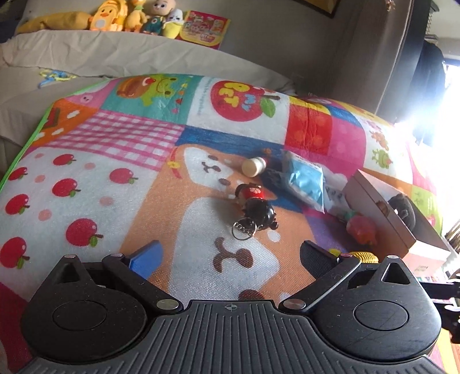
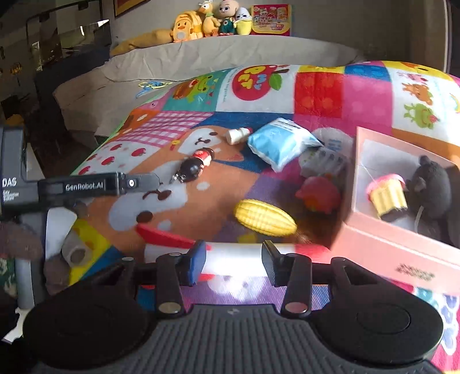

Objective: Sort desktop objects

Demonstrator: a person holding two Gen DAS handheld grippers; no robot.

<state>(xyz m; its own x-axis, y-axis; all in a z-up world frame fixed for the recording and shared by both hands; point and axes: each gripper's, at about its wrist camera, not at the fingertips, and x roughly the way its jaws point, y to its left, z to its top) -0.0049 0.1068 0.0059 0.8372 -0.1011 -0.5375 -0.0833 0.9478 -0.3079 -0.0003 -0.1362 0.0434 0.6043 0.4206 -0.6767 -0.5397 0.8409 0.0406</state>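
Note:
My right gripper (image 2: 234, 266) is shut on a white tube with red ends (image 2: 234, 254); the tube lies crosswise low over the mat's near edge. A yellow toy corn (image 2: 264, 217) and a red toy fruit (image 2: 319, 194) lie just beyond it. To the right is a pink box (image 2: 373, 238) holding a cupcake toy (image 2: 386, 195) and a black plush (image 2: 431, 187). My left gripper (image 1: 230, 256) hangs open and empty above the mat. Ahead of it lie a doll keychain (image 1: 256, 207), a small cream bottle (image 1: 254, 166) and a blue packet (image 1: 304, 181).
Everything lies on a colourful patchwork mat (image 1: 115, 161) spread over a grey sheet. A red curved piece (image 2: 161, 234) lies left of the tube. The left gripper's black housing (image 2: 86, 187) reaches in from the left. Plush toys (image 2: 212, 21) line the far back.

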